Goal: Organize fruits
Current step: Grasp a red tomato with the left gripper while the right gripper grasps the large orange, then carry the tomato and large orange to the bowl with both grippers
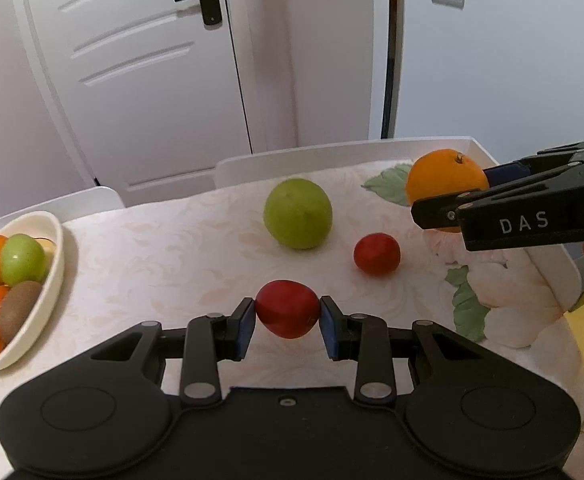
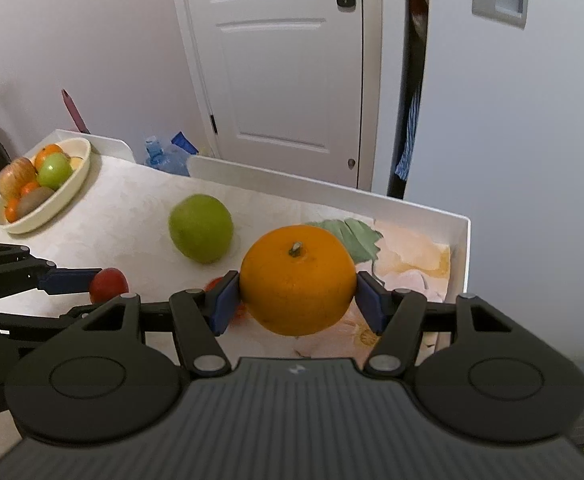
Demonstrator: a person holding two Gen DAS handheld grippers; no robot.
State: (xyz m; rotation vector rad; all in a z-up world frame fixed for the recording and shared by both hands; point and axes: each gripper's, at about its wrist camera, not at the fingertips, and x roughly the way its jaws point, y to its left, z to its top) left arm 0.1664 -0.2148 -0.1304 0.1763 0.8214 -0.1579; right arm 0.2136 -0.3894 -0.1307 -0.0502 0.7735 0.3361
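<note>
My left gripper [image 1: 288, 318] is shut on a small red fruit [image 1: 287, 308], held just above the tablecloth; it also shows in the right wrist view [image 2: 109, 283]. My right gripper [image 2: 297, 294] is shut on a large orange [image 2: 297, 278], seen at the right in the left wrist view [image 1: 446, 184]. A big green apple [image 1: 298, 213] and a second red fruit [image 1: 377, 253] lie on the table between them. A cream bowl [image 1: 54, 256] at the far left holds oranges, a green apple and kiwis; it also shows in the right wrist view [image 2: 77, 176].
The table [image 1: 164, 248] has a floral cloth and a raised white rim [image 2: 462, 248] at the back and right. A white door [image 2: 284, 60] and wall stand behind. Blue water bottles [image 2: 164, 158] sit on the floor beyond the table.
</note>
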